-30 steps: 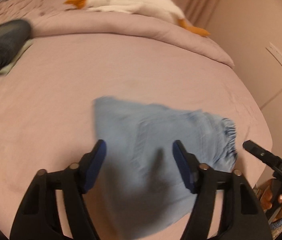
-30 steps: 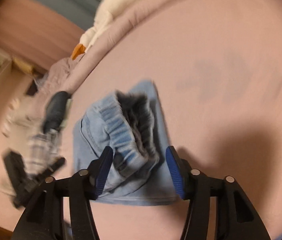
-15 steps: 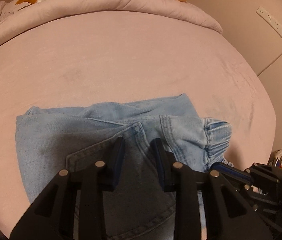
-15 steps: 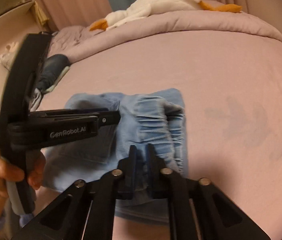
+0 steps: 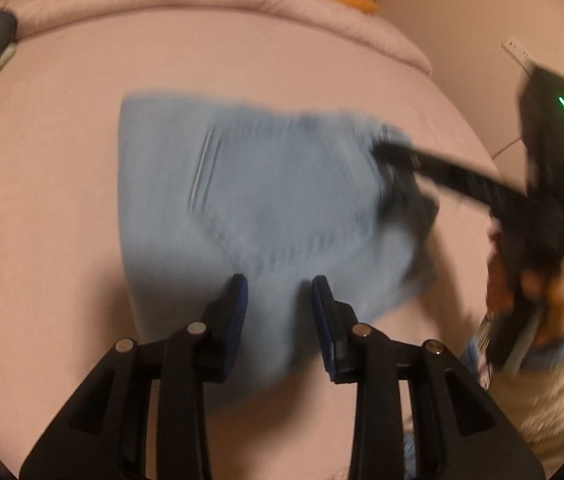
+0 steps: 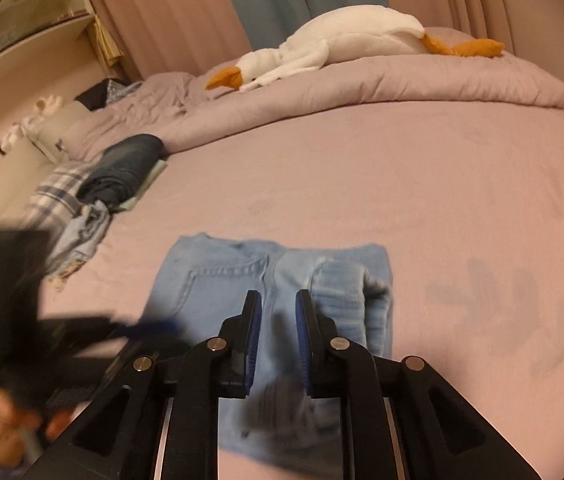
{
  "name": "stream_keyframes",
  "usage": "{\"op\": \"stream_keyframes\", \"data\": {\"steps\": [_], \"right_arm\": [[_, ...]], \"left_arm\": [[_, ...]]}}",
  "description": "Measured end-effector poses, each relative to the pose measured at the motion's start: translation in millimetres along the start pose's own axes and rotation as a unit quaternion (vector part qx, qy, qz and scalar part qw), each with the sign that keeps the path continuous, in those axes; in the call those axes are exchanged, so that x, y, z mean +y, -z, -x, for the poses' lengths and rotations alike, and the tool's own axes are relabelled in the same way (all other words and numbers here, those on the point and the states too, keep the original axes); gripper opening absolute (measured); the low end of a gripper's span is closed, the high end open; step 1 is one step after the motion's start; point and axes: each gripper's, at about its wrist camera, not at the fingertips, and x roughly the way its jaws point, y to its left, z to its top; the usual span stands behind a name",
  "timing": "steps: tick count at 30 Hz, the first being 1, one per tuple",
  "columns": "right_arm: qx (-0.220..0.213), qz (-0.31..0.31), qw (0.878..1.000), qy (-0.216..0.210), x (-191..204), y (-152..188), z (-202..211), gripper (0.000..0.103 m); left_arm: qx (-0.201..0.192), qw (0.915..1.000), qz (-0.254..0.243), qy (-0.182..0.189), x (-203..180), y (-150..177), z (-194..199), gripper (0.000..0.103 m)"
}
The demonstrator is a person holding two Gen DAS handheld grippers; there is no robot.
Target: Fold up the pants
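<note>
Both grippers narrow and opening over folded light-blue jeans (image 6: 278,280) on the pink bed (image 6: 422,184): left gripper (image 5: 280,294) and right gripper (image 6: 278,308) each straddle denim, pads not visibly pinching it.

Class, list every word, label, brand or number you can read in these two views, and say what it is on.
None can be read.
Left gripper, jaws opening with the pants between them: its side is motion-blurred, no lettering legible.
Sleeve: dark marks at the picture's edge, too blurred to read.
</note>
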Motion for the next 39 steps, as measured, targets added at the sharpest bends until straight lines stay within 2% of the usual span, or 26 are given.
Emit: {"op": "stream_keyframes", "data": {"steps": [2, 3, 6, 8, 13, 15, 17, 21, 22, 24, 25, 26, 27, 28, 29, 33, 35, 39], "right_arm": [[0.031, -0.01, 0.999, 0.023, -7.0, 2.6, -18.6, 0.015], [0.048, -0.032, 0.998, 0.009, -14.2, 5.3, -29.1, 0.015], [0.045, -0.06, 0.997, -0.012, -25.2, 8.0, -30.0, 0.015], [0.04, -0.061, 0.997, -0.018, -24.0, 8.9, -17.9, 0.015], [0.014, -0.003, 1.0, -0.025, -6.4, 26.7, 25.4, 0.023], [0.038, 0.02, 0.999, -0.013, 0.7, 41.3, 25.2, 0.023], [0.058, 0.047, 0.997, 0.022, 3.8, 57.0, 18.0, 0.023], [0.042, 0.054, 0.997, 0.031, 2.0, 67.7, 16.5, 0.023], [0.043, 0.045, 0.998, 0.025, 0.2, 65.7, 17.8, 0.023], [0.041, 0.016, 0.999, 0.002, -6.9, 60.1, 27.6, 0.024], [0.034, -0.002, 0.999, -0.014, -11.2, 58.1, 34.1, 0.029], [0.026, -0.02, 0.999, -0.035, -16.7, 56.8, 41.0, 0.04], [0.017, -0.039, 0.998, -0.053, -23.1, 56.2, 47.4, 0.046], [0.009, -0.056, 0.997, -0.06, -29.5, 57.1, 52.0, 0.055], [0.003, -0.07, 0.996, -0.06, -34.7, 58.0, 54.4, 0.06], [0.015, -0.131, 0.989, -0.073, -60.9, 64.0, 51.0, 0.061], [0.025, -0.153, 0.985, -0.078, -67.5, 66.8, 46.2, 0.068], [0.047, -0.176, 0.98, -0.079, -73.1, 69.6, 35.1, 0.07]], "left_arm": [[-0.013, 0.9999, -0.001, 0.002, 0.5, 4.1, 0.3, 0.032], [-0.012, 0.9999, 0.003, 0.002, 0.0, 2.6, 1.1, 0.031], [-0.013, 0.9998, 0.015, 0.005, -1.4, -2.0, 8.7, 0.032], [-0.022, 0.9997, 0.011, 0.001, -2.1, -1.8, 15.1, 0.041], [-0.028, 0.9995, 0.015, 0.004, 4.2, 5.8, 15.4, 0.042], [-0.027, 0.9995, 0.012, 0.005, 4.9, 7.2, 15.2, 0.042], [-0.025, 0.9996, 0.01, 0.003, 3.6, 4.8, 12.9, 0.042], [-0.024, 0.9993, 0.025, 0.012, 8.1, 1.3, 21.9, 0.042], [-0.033, 0.9989, 0.03, 0.013, 12.0, 3.3, 30.5, 0.044], [-0.047, 0.9981, 0.039, 0.009, 19.1, 5.9, 41.5, 0.057], [-0.058, 0.9969, 0.053, 0.008, 27.3, 7.7, 49.2, 0.064], [-0.063, 0.9959, 0.065, 0.01, 33.1, 8.0, 52.8, 0.065], [-0.066, 0.9947, 0.078, 0.012, 39.9, 8.7, 56.2, 0.065], [-0.068, 0.9928, 0.097, 0.014, 49.5, 9.8, 59.0, 0.065], [-0.07, 0.9916, 0.108, 0.012, 55.0, 10.5, 60.5, 0.065], [-0.069, 0.9881, 0.137, 0.01, 66.3, 14.9, 63.3, 0.065], [-0.066, 0.9873, 0.144, 0.013, 67.6, 17.5, 62.7, 0.065], [-0.056, 0.9869, 0.15, 0.019, 69.4, 16.8, 56.6, 0.065]]}}
